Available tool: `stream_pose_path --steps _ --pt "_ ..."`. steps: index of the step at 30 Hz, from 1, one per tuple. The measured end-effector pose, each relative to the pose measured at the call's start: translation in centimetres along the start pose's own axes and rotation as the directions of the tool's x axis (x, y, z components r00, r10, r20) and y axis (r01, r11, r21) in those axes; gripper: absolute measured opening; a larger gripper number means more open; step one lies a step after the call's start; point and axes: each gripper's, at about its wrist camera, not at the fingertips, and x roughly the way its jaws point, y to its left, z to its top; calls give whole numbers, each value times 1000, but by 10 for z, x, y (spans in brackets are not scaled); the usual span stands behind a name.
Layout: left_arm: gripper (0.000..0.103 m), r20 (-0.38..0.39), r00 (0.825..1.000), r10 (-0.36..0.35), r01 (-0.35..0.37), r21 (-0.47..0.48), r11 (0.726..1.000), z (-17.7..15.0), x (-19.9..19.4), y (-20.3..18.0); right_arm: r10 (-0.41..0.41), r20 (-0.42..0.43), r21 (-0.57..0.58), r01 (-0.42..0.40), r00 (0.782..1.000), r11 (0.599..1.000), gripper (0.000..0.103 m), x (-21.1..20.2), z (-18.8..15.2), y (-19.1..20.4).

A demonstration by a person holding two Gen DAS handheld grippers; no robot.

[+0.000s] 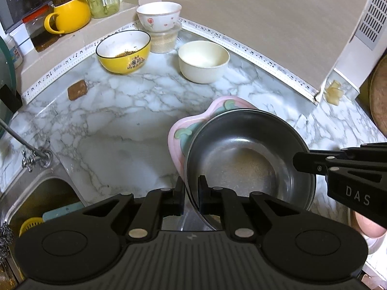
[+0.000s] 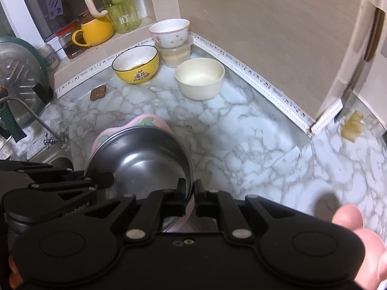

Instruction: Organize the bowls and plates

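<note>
We find the left gripper and right gripper each clamped on opposite rims of the steel bowl, nested on the pink plate above the bench. Uneven lifting could slip the plate free.

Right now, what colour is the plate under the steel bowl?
Pink with green markings, clearest in the left wrist view.

Steel-grey bowl, pink-and-green plate, grey-veined white marble counter.
</note>
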Motion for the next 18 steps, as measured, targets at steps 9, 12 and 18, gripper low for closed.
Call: stream_pose_path --steps 9,12,18 --pt "9 -50 999 -18 19 25 1000 -28 0 -16 10 -35 40 -8 999 999 7 -8 -27 -10" --pt "9 -66 997 -25 27 26 999 -35 2 -18 13 -44 52 -11 999 999 8 -10 -36 -12" --pt "9 -94 995 -29 32 25 999 -45 6 -19 14 -68 69 -9 998 998 8 -7 -48 -14"
